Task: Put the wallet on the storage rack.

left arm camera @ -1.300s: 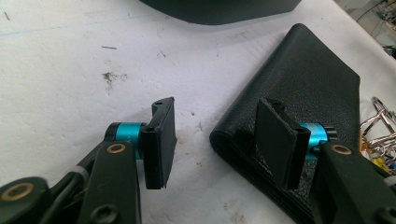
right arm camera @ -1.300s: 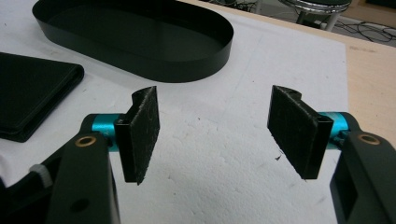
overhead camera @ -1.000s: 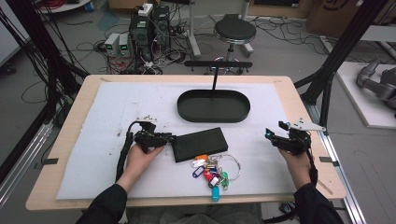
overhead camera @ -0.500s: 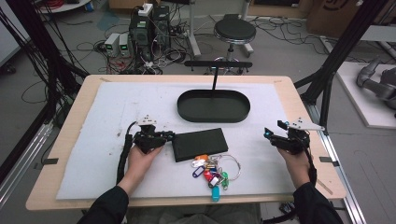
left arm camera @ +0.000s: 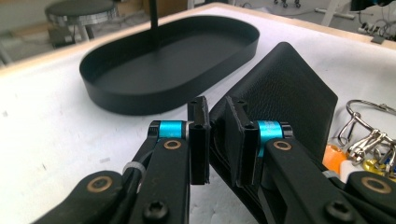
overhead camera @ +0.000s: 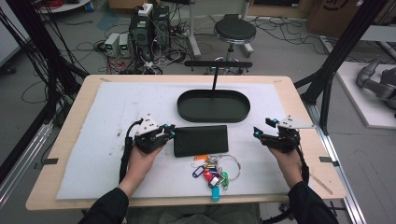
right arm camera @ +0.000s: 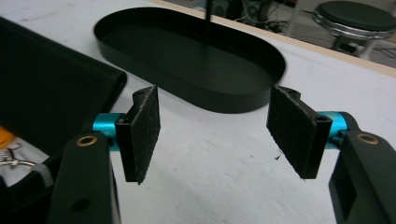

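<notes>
Cables, grey boxes and a round stool crowd the floor beyond the far edge of a wooden bench, whose top is covered almost to its edges by a white mat. Toward the far edge, near the middle, sits a black oval tray with a thin post rising from it. Just nearer lies a flat black wallet, and between it and the near edge a bunch of keys with coloured tags and a wire ring. The left gripper rests at the wallet's left end; from above its jaws cannot be read, but the left gripper view shows them drawn narrow around the wallet's raised corner, pads against the leather, with the tray behind and key rings at the right. The right gripper hovers toward the bench's right edge, well apart from the wallet; its own view shows the pads spread wide with nothing between them, bare mat below and the tray ahead.
</notes>
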The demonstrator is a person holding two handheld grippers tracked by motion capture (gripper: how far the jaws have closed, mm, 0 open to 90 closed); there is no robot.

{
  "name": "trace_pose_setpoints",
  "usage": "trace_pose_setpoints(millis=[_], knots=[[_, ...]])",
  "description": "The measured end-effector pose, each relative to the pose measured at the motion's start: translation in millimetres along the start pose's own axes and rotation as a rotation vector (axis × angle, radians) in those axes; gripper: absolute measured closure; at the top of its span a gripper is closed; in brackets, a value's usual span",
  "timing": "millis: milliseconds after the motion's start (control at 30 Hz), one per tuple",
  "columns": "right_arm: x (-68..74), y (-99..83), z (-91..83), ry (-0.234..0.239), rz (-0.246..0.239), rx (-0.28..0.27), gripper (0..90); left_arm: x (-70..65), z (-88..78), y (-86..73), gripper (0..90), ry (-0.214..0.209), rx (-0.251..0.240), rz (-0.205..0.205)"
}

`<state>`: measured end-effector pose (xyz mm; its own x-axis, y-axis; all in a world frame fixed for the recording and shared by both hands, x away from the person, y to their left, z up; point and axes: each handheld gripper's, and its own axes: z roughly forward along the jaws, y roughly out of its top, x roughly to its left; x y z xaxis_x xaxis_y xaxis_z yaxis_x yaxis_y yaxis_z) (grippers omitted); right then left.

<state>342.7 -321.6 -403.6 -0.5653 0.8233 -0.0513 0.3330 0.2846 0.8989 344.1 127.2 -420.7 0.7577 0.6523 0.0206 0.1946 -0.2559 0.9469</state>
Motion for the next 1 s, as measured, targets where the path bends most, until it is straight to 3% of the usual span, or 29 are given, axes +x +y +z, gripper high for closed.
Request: trace_pose_setpoints(millis=[300, 367, 400, 467, 567, 767, 900, 1000], knots=[[14.8, 6.0, 17.9, 0.176, -0.036, -0.004, 34.3, -10.8, -9.1, 2.7, 79.8, -0.010, -0.067, 0.142], [18.3, 7.1, 23.6, 0.224, -0.045, 0.003, 34.1, -12.8, -11.1, 3.0, 79.8, -0.016, -0.080, 0.165], [21.3, 7.7, 29.5, 0.274, -0.050, 0.017, 34.0, -13.9, -12.2, 3.0, 79.8, -0.019, -0.087, 0.178], [22.8, 7.9, 32.5, 0.290, -0.061, 0.024, 33.9, -16.1, -14.4, 3.3, 79.8, -0.027, -0.102, 0.201], [27.0, 8.0, 41.1, 0.336, -0.087, 0.041, 33.8, -17.9, -17.2, 3.2, 79.8, -0.040, -0.115, 0.223], [32.0, 9.6, 54.2, 0.429, -0.087, 0.061, 35.5, -19.8, -22.3, 0.7, 79.7, -0.067, -0.134, 0.250], [38.0, 11.2, 61.3, 0.467, -0.111, 0.076, 38.8, -21.2, -25.1, -0.7, 79.5, -0.082, -0.142, 0.260], [43.4, 11.7, 65.6, 0.505, -0.141, 0.083, 49.9, -20.9, -26.9, -3.3, 79.3, -0.093, -0.139, 0.258]])
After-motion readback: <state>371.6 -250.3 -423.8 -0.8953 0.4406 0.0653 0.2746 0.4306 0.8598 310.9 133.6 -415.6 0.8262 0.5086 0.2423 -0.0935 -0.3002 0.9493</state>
